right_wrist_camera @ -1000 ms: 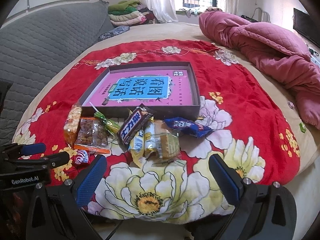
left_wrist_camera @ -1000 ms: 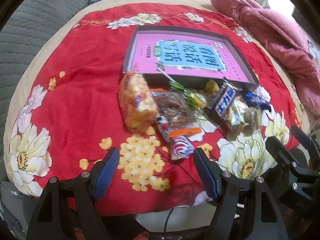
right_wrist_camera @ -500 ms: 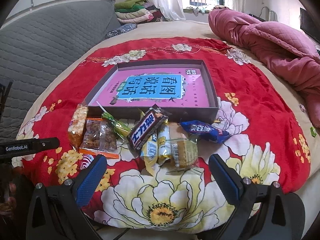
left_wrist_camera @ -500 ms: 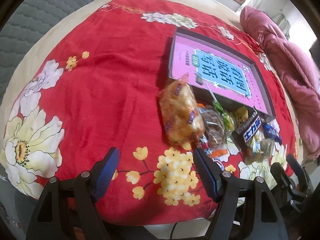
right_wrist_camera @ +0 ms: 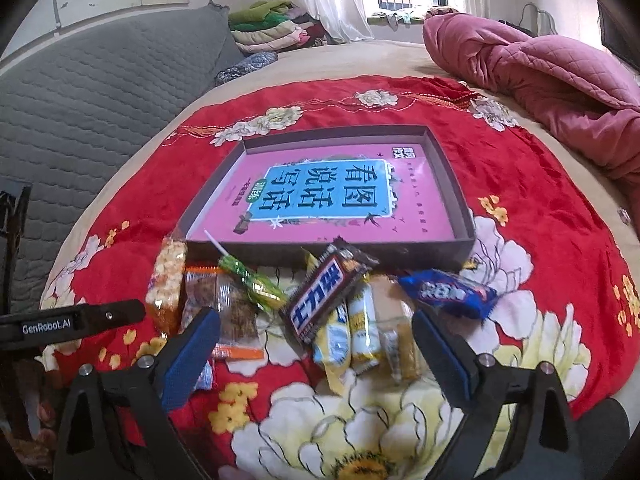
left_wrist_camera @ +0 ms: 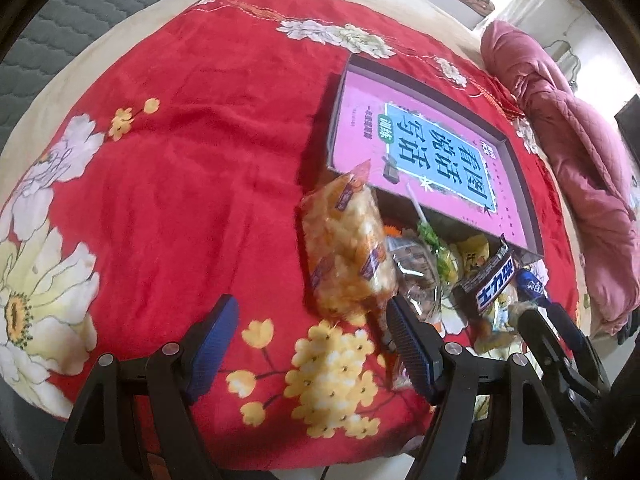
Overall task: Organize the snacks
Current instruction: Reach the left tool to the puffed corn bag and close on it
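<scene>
The spread right gripper point(right_wrist_camera: 316, 344), jaws closing, straddled yellow-wrapped snack bars point(right_wrist_camera: 352, 332), apparently the first pick; next came lifting them into the shallow pink-bottomed box point(right_wrist_camera: 448, 168); the left gripper point(left_wrist_camera: 312, 336) hung spread, empty.

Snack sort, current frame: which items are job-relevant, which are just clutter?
Job:
- popcorn bag
- clear nut-snack packet
- green lollipop
- dark chocolate bar
- yellow packets
- blue wrapper
- shallow box, pink inside

Lying about:
- pink quilt
- folded clothes
- grey padded cover
- red floral blanket
</scene>
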Available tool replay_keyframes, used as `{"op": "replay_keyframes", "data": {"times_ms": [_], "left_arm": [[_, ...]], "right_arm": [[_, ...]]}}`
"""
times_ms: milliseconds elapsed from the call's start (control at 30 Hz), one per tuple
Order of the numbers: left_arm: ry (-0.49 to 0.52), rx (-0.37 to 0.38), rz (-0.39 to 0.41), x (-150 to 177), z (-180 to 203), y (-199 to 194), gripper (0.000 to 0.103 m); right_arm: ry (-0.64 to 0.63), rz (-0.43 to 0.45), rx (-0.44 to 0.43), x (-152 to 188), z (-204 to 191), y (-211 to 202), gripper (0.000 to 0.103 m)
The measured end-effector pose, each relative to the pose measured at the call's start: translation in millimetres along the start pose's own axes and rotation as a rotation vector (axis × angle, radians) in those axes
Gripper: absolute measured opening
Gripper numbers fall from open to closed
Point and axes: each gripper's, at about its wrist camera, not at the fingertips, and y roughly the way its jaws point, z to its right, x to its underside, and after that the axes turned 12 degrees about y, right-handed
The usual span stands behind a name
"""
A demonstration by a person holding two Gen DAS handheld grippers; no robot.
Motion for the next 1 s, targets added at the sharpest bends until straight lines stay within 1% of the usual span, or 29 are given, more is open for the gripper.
{"op": "replay_keyframes", "data": {"times_ms": [67,167,300,400,433,600,667,700,733,800,867,900,933,1000], "left_arm": [[0.000,0.005,0.008,-4,0,1,0.077],[-0.011,0.010,0.010,-11,0,6,0.077],[-0.019,0.014,0.004,-19,0,14,0.077],[-0.042,0.043,-0.014,-22,-1,22,0.077],[-0.048,0.049,-0.017,-23,-1,25,0.077],[-0.071,0.057,-0.035,-24,-2,37,0.077],[-0.083,0.066,-0.036,-24,-3,41,0.077],[-0.091,0.072,-0.034,-24,-3,43,0.077],[-0.099,0.078,-0.031,-24,-4,44,0.077],[-0.112,0.088,-0.023,-25,-5,47,0.077],[-0.109,0.097,-0.012,-26,-4,47,0.062],[-0.108,0.114,-0.006,-27,-3,47,0.058],[-0.105,0.122,-0.003,-28,-3,47,0.055],[-0.084,0.112,0.007,-29,1,46,0.055]], "right_arm": [[0.006,-0.001,-0.001,-4,-3,5,0.089],[0.007,-0.003,0.010,-6,-7,14,0.085],[0.024,-0.028,0.018,-9,-10,28,0.076],[0.022,-0.037,0.024,-8,-11,35,0.066],[0.020,-0.041,0.024,-8,-12,37,0.062],[0.022,-0.055,0.023,-7,-10,46,0.048],[0.024,-0.058,0.019,-6,-9,49,0.035],[0.021,-0.059,0.016,-6,-9,51,0.031],[0.019,-0.061,0.011,-6,-8,51,0.029],[0.023,-0.062,-0.004,-6,-6,52,0.028],[0.024,-0.058,-0.013,-6,-5,52,0.025],[0.023,-0.054,-0.019,-6,-4,51,0.023],[0.025,-0.051,-0.026,-6,-3,50,0.022],[0.031,-0.047,-0.036,-7,0,48,0.021]]}}
